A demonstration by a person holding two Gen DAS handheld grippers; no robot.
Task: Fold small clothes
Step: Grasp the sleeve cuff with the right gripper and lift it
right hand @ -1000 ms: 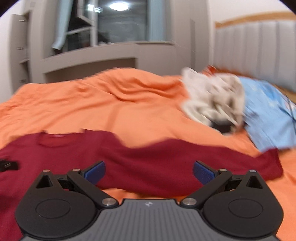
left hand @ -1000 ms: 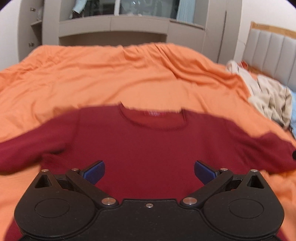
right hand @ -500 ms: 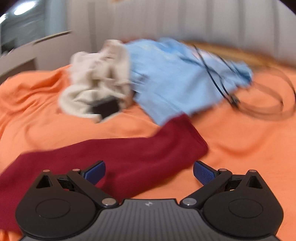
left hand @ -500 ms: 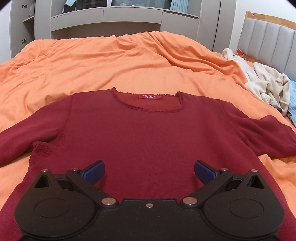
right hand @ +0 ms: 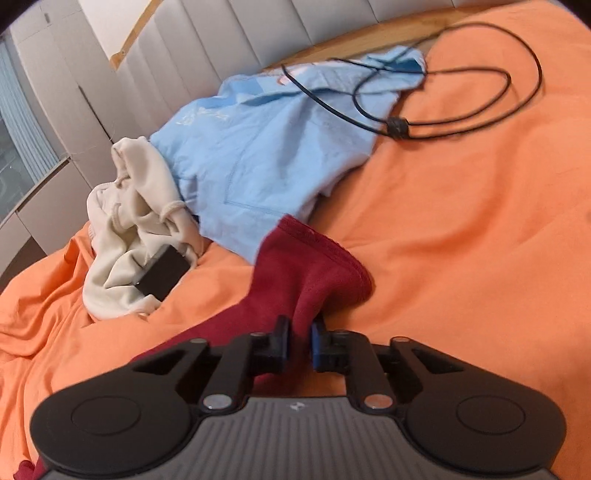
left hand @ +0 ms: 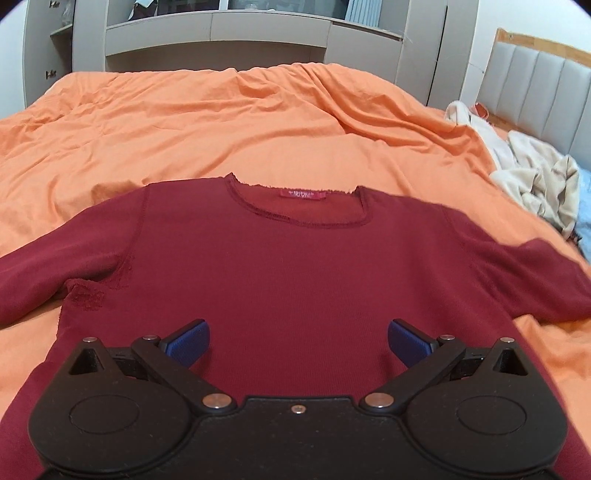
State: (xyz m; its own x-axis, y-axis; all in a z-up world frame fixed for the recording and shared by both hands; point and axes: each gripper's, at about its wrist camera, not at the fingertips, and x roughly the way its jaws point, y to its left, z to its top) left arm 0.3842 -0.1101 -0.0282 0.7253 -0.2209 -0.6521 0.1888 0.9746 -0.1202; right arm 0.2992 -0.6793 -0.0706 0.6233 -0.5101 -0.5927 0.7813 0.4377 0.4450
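A dark red long-sleeved top (left hand: 295,273) lies flat, front up, on the orange bed cover (left hand: 229,125), collar away from me and both sleeves spread out. My left gripper (left hand: 297,341) is open and empty above its lower body. My right gripper (right hand: 300,341) is shut on the top's right sleeve (right hand: 306,269) near the cuff, and the cuff end stands bunched beyond the fingers.
A cream garment (right hand: 129,229) with a small black box (right hand: 162,273) on it and a light blue garment (right hand: 266,147) lie by the padded headboard (right hand: 221,40). A black cable (right hand: 443,107) loops across the blue garment and cover. Grey cabinets (left hand: 229,33) stand beyond the bed.
My right gripper has swung right to the sleeve's cuff and closed on it. My left gripper has stayed open over the top's body, with only a small shift of view.
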